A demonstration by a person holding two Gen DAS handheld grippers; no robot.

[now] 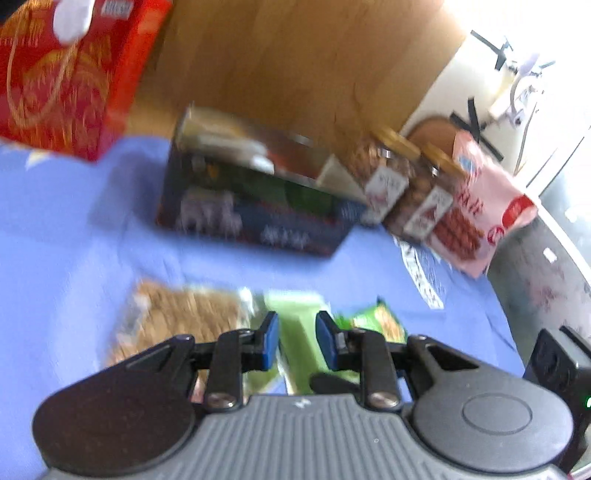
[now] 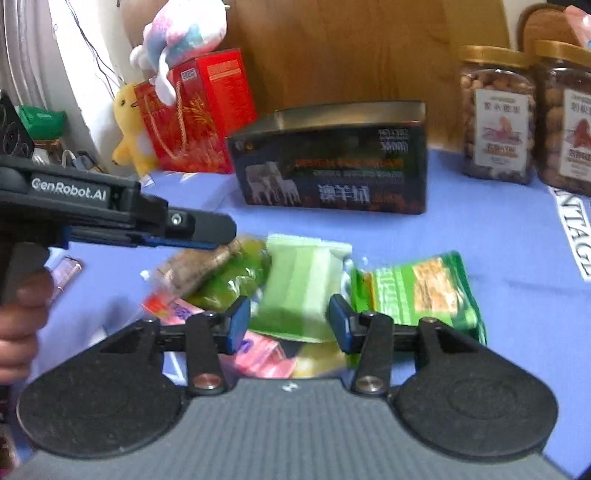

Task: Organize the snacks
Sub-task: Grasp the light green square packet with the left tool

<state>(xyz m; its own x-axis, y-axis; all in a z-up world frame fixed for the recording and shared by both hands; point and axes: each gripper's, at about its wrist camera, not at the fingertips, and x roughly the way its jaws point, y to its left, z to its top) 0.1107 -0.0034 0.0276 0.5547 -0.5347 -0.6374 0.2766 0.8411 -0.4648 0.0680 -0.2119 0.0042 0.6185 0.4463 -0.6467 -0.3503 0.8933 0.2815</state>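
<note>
Snacks lie heaped on the blue cloth [image 2: 480,236], low in the middle of both views. Right tongs [image 2: 289,320] sit over the heap with jaws apart, and the pale green packet [image 2: 301,284] shows in the gap between the blue pads; whether they touch it cannot be told. At three o'clock from that packet lies a green cracker bag [image 2: 417,291], and at nine o'clock a brown bar in clear wrap [image 2: 195,267] beside a yellow-green packet [image 2: 236,277]. Pink packets [image 2: 258,356] and a yellow one [image 2: 317,363] peek out at six o'clock, under the tongs.

Left tongs [image 1: 296,340] reach in from nine o'clock in the right view, seen edge-on above the brown bar. In their own blurred view the jaws stand apart, the pale green packet between them; contact cannot be judged.

Behind the heap at twelve o'clock stands a dark tin box [image 2: 332,162]. Two nut jars [image 2: 496,114] with gold lids stand at two o'clock, a red gift bag [image 2: 192,110] at ten o'clock with a plush toy [image 2: 181,33] on top and a yellow plush [image 2: 129,125] beside it. A pink bag [image 1: 480,206] leans beyond the jars in the left view.
</note>
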